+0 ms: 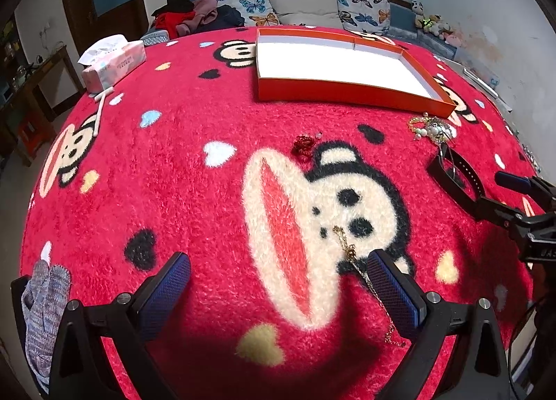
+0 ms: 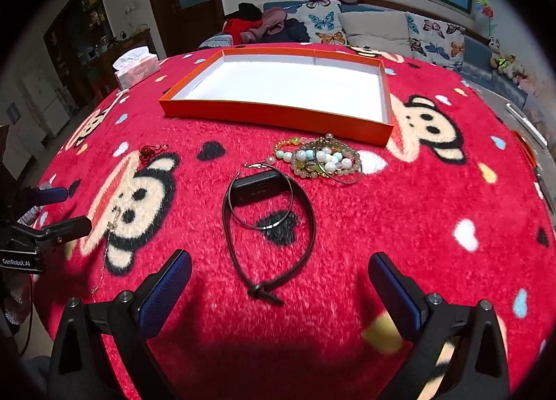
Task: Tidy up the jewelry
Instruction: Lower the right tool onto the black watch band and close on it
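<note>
Behind the left claw [image 1: 278, 288], gold chain [image 1: 351, 254] partly hidden.

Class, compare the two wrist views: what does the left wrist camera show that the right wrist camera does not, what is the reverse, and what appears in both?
Only the left wrist view: a grey knitted glove at the lower left edge.

Only the right wrist view: the whole black band, with a thin metal hoop lying over it; the left view shows just part of them.

Both: the empty orange tray, the bead bracelet pile, the red ornament, the gold chain, the tissue pack, and open jaws.
</note>
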`<state>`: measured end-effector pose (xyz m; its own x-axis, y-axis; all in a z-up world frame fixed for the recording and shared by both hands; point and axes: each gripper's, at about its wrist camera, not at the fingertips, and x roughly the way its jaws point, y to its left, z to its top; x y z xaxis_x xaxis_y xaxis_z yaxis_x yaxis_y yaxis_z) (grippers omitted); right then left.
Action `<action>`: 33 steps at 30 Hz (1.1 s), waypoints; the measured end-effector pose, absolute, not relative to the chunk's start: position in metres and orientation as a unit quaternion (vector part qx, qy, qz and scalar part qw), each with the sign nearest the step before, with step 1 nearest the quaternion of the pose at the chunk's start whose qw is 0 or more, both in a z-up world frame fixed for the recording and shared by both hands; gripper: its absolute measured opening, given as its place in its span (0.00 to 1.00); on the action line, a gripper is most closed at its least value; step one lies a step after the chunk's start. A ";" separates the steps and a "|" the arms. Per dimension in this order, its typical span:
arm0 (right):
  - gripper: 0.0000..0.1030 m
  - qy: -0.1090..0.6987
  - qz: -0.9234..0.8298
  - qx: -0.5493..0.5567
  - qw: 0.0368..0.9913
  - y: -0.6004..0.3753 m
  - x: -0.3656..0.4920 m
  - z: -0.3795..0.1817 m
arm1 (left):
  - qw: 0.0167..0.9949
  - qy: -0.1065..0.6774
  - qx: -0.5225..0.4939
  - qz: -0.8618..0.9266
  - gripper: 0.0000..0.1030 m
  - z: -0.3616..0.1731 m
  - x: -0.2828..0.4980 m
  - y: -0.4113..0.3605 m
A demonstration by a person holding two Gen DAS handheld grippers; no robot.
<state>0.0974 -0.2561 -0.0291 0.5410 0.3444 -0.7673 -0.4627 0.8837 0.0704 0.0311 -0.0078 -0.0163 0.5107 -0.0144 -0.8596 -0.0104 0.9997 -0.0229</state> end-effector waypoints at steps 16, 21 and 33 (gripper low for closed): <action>0.88 0.437 0.269 -0.090 0.854 -0.244 0.123 -0.043 | 0.874 0.486 0.001 -0.020 1.00 -0.013 0.042 -0.018; 0.77 0.431 0.271 -0.098 0.855 -0.241 0.129 -0.043 | 0.875 0.484 -0.001 -0.016 1.00 -0.012 0.043 -0.013; 0.57 0.422 0.296 -0.086 0.853 -0.233 0.120 -0.033 | 0.876 0.482 -0.002 -0.024 1.00 -0.011 0.041 -0.014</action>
<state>0.1205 -0.2332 -0.0326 0.4688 0.4316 -0.7706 -0.5763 0.8107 0.1035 0.0409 -0.0144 -0.0106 0.5351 -0.0437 -0.8436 0.0407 0.9988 -0.0260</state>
